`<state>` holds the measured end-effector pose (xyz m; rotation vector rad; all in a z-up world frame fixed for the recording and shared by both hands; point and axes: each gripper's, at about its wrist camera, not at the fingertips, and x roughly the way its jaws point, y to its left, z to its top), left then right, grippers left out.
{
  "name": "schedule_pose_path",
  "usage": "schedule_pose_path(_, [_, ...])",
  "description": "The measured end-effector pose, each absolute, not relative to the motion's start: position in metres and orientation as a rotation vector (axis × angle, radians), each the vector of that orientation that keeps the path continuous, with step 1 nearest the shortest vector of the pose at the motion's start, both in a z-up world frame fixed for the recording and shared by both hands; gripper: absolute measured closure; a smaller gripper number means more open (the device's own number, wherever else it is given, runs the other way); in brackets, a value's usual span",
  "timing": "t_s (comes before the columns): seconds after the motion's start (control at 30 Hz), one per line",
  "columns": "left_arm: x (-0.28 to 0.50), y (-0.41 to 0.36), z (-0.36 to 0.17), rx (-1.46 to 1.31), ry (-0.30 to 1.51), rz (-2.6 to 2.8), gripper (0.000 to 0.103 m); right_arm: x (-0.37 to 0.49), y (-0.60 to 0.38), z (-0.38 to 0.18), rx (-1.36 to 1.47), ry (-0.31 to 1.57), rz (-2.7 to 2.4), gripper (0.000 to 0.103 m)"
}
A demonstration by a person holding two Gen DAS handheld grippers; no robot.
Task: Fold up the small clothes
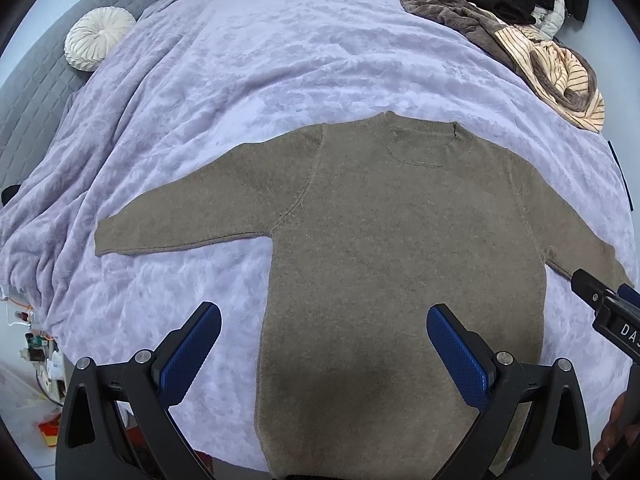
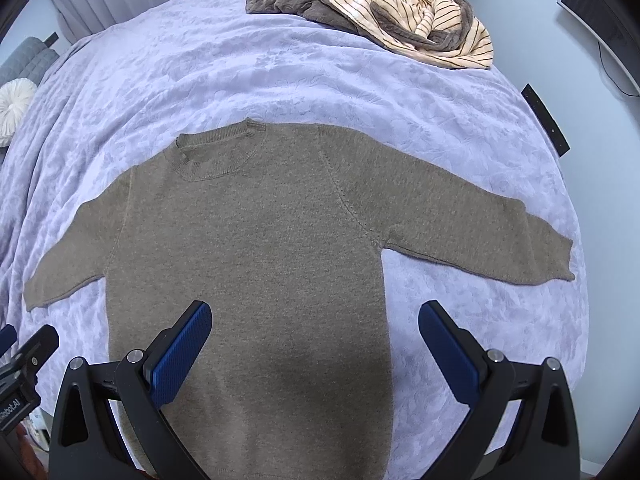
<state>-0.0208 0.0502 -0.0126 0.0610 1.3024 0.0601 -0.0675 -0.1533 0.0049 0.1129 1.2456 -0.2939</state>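
Note:
A small brown knit sweater (image 1: pixel 384 240) lies flat on the lavender bed cover, neck away from me, both sleeves spread out; it also shows in the right wrist view (image 2: pixel 256 248). My left gripper (image 1: pixel 324 320) is open and empty, hovering above the sweater's lower left side, with its left finger over the cover. My right gripper (image 2: pixel 316 320) is open and empty above the sweater's lower right side, with its right finger over the cover. The right gripper's tip (image 1: pixel 600 304) shows at the edge of the left wrist view.
The lavender bed cover (image 1: pixel 248 60) spreads all around the sweater. A pile of brown, striped and black clothes (image 1: pixel 520 32) lies at the far right corner, also in the right wrist view (image 2: pixel 380 12). A round white cushion (image 1: pixel 98 38) sits at the far left.

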Motion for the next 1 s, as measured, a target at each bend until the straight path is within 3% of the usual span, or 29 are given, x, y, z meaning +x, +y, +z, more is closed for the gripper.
schedule_pose_path(0.67, [-0.053, 0.041, -0.003, 0.018, 1.286, 0.230, 0.000, -0.047, -0.194, -0.019, 0.083, 1.264, -0.159, 0.000])
schedule_pose_path(1.0, [-0.011, 0.053, -0.067, 0.037, 1.329, 0.057, 0.000, -0.036, -0.191, -0.046, 0.073, 1.264, -0.248, 0.000])
